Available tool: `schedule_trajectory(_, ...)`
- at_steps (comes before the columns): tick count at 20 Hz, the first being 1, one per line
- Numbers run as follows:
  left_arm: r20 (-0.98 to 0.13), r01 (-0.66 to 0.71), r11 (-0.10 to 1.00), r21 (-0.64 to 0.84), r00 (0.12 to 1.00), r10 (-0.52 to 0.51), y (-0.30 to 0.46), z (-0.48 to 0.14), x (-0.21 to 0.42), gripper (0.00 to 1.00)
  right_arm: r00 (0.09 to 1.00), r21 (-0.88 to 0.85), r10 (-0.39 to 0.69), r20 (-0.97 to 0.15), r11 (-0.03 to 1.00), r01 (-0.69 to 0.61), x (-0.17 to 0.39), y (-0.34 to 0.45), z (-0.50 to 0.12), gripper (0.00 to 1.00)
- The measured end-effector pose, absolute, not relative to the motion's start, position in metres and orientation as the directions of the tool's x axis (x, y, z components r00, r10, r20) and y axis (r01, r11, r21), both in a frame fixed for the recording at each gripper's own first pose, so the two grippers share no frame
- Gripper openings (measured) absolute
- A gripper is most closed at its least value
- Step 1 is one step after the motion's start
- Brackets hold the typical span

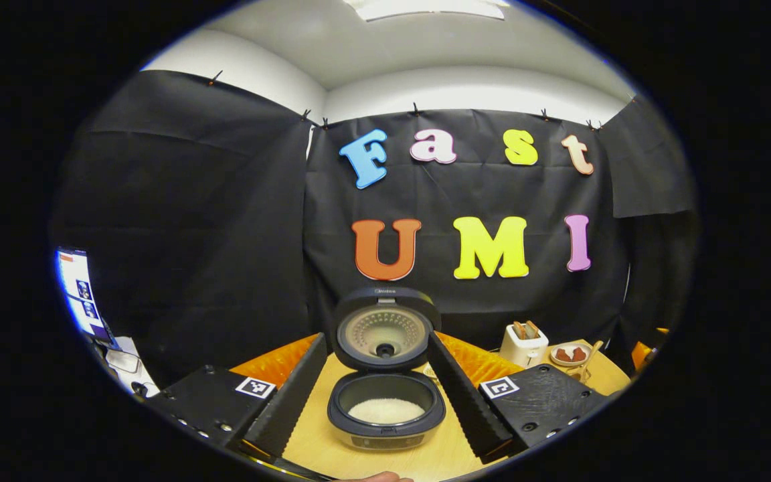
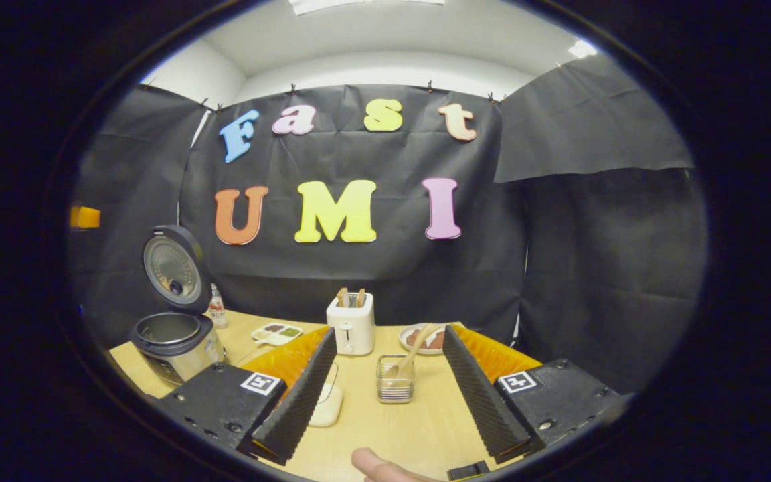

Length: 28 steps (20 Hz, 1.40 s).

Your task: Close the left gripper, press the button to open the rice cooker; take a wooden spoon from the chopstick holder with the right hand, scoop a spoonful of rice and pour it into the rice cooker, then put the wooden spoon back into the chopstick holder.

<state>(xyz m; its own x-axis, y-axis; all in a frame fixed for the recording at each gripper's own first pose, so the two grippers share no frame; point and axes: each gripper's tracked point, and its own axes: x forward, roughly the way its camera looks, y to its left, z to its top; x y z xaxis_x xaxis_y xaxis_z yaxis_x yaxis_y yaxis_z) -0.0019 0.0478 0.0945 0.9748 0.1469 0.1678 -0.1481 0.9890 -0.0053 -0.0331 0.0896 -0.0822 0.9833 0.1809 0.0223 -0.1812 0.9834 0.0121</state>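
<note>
Left gripper view frames the dark round rice cooker [image 1: 386, 408], lid [image 1: 384, 328] raised, white rice in its pot, between the left gripper [image 1: 377, 395]'s spread, empty fingers. Right gripper view looks down on the clear mesh chopstick holder [image 2: 395, 387] with the wooden spoon [image 2: 411, 358] leaning in it, centred between the right gripper [image 2: 385, 385]'s wide-spread fingers, likely lined up for taking the spoon or just after returning it

One rice cooker [image 2: 175, 335], one toaster [image 2: 352, 325], one wooden spoon [image 2: 411, 355].
</note>
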Motion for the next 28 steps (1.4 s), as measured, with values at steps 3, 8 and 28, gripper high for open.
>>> schedule_trajectory(3,0.201,-0.176,0.984,-0.033,0.963,0.179,0.062,0.123,0.039,0.95,0.978,0.057,0.205,0.034,0.977,-0.207,-0.041,0.098,-0.078,0.99)
schedule_trajectory(8,0.145,-0.191,0.98,-0.063,0.969,0.198,0.081,0.122,0.112,0.96,0.967,0.049,0.246,0.071,0.967,-0.25,-0.044,0.111,-0.083,0.99)
schedule_trajectory(28,0.11,-0.26,0.962,-0.077,0.957,0.268,0.088,0.099,0.271,1.0,0.927,-0.006,0.362,0.1,0.932,-0.364,-0.004,0.14,-0.117,1.0)
